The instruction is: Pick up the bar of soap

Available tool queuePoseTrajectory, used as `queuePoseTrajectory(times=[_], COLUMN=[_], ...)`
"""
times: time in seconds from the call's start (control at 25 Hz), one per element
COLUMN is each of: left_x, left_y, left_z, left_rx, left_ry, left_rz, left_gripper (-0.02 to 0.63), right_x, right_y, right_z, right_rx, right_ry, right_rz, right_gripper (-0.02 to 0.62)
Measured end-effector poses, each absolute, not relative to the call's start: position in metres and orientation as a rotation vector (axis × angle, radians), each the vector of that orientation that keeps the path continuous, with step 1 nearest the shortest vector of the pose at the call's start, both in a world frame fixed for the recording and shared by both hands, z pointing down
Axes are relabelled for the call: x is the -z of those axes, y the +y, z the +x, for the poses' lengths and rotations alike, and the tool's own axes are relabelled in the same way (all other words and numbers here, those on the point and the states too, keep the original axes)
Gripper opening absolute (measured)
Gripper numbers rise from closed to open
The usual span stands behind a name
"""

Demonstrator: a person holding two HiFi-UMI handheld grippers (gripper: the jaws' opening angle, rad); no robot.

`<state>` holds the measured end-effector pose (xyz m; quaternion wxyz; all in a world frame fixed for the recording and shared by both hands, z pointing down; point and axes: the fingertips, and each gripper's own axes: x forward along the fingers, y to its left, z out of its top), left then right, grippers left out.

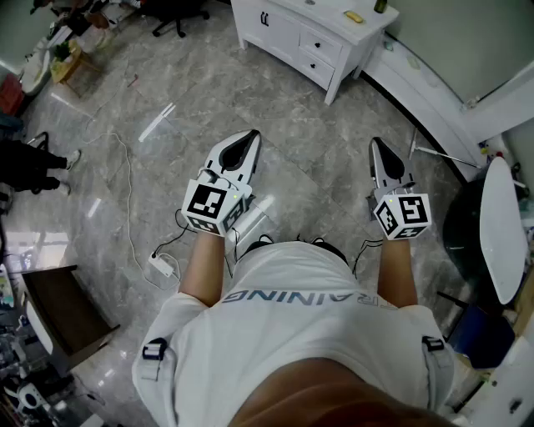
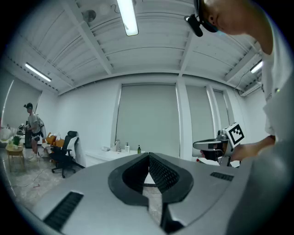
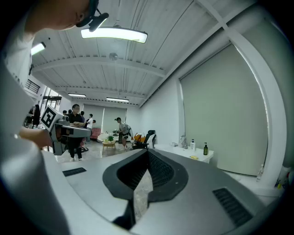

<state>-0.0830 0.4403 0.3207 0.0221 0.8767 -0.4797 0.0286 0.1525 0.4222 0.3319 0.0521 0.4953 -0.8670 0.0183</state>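
The bar of soap is a small yellow block on top of a white cabinet at the far side of the room. It shows again as a yellow speck beside two bottles in the right gripper view. Both grippers are held level at waist height, well short of the cabinet. My left gripper has its jaw tips together with nothing between them. My right gripper is shut and empty too.
A pump bottle and a dark bottle stand on the cabinet by the soap. A cable with a power adapter lies on the marble floor at my left. A white oval table is at my right, an office chair far left.
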Motion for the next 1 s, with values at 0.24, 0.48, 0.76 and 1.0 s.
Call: queuePoseTrajectory(times=[0.24,0.48,0.76,1.0], left_x=[-0.324,-0.326,-0.335,-0.342], left_y=[0.445,0.445,0.449,0.441], left_z=[-0.099,-0.12,-0.155,-0.166], left_rx=[-0.088,-0.091,-0.082,-0.068], left_ry=[-1.482,-1.461,-1.44,-1.42], left_rz=[2.704,2.718,2.713,2.7], left_gripper=[0.0,0.0,0.0,0.0], right_x=[-0.335,-0.335,-0.332,-0.336], right_y=[0.426,0.426,0.429,0.428], right_z=[0.134,0.119,0.083,0.065], right_rx=[-0.062,-0.093,-0.056,-0.043], right_ry=[-2.626,-2.629,-2.614,-2.603], right_rz=[1.491,1.533,1.518,1.457], right_gripper=[0.014,0.014,0.014,0.014])
